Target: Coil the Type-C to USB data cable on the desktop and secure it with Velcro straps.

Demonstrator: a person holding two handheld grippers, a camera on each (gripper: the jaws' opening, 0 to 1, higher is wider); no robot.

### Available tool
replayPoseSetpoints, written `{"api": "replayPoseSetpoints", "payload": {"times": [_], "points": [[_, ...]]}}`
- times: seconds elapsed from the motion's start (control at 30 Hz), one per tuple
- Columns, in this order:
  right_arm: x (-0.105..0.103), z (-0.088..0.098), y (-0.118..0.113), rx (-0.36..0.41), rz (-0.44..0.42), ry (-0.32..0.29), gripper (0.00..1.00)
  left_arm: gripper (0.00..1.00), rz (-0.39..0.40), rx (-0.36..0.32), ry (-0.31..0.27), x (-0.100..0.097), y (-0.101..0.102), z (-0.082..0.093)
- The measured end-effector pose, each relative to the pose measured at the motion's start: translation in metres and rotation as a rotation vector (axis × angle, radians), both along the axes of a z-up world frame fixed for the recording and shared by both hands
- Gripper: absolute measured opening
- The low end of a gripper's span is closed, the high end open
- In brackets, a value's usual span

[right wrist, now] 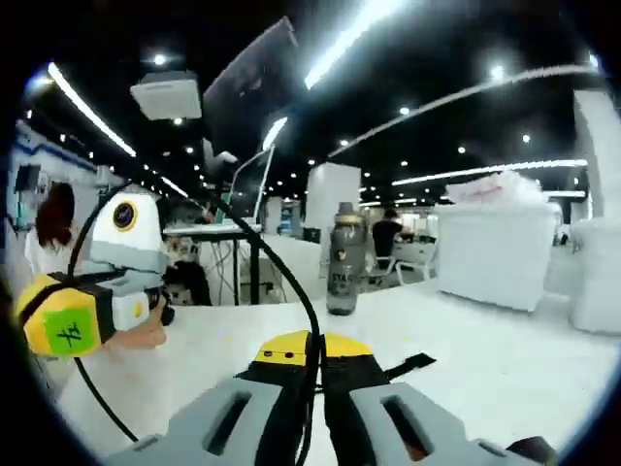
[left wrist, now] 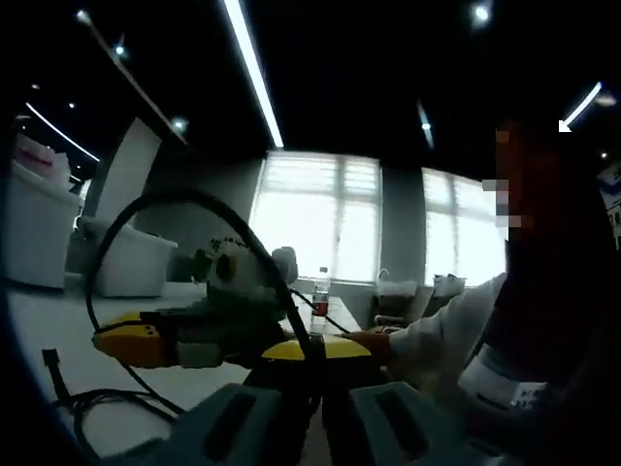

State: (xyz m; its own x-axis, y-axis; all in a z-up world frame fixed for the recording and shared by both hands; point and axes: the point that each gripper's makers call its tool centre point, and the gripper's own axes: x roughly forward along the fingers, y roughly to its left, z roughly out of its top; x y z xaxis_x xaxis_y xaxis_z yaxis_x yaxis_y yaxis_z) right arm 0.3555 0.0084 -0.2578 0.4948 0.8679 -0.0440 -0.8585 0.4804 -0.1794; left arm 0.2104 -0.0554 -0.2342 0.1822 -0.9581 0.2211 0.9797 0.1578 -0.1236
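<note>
The black data cable [left wrist: 184, 197] rises from between my left gripper's [left wrist: 312, 351] yellow-tipped jaws, arcs left in a big loop and drops to the white table [left wrist: 39, 320], where more of it lies in loose strands with one end pointing up. The jaws look shut on it. My right gripper [left wrist: 131, 340] lies across the view, pointing left, with a hand behind it. In the right gripper view the cable [right wrist: 291, 267] likewise runs up between my right gripper's [right wrist: 312, 349] closed jaws and curves left toward the left gripper [right wrist: 73, 325]. A short flat black strip [right wrist: 408, 366] lies just right of the jaws.
A clear water bottle [left wrist: 320, 291] stands at the table's far side, and a grey bottle [right wrist: 346, 257] stands mid-table. White armchairs [left wrist: 126, 257] and a white sofa [right wrist: 495, 243] ring the table. A person in a white sleeve [left wrist: 456, 325] sits close on the right.
</note>
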Motion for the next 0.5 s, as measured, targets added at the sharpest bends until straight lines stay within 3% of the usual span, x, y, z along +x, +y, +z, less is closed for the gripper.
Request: {"api": "replayPoseSetpoints", "payload": {"times": [0.07,0.17,0.3,0.37,0.43,0.5], "points": [[0.002,0.004,-0.011,0.033,-0.038,0.012,0.02,0.04,0.080,-0.026,0.000,0.011,0.007,0.005],[0.009,0.017,-0.046,0.107,-0.149,0.020,0.02,0.10,0.223,-0.068,-0.028,0.028,0.022,0.012],[0.000,0.031,-0.078,0.155,-0.170,0.033,0.02,0.24,0.388,-0.108,-0.064,0.042,0.042,0.024],[-0.008,0.032,-0.085,0.167,-0.173,0.035,0.02,0.23,0.423,-0.099,-0.080,0.042,0.047,0.026],[-0.014,0.030,-0.088,0.164,-0.185,0.043,0.02,0.13,0.479,-0.077,-0.111,0.043,0.050,0.026],[-0.019,0.025,-0.091,0.162,-0.182,0.076,0.02,0.10,0.544,-0.082,-0.154,0.059,0.049,0.035]]}}
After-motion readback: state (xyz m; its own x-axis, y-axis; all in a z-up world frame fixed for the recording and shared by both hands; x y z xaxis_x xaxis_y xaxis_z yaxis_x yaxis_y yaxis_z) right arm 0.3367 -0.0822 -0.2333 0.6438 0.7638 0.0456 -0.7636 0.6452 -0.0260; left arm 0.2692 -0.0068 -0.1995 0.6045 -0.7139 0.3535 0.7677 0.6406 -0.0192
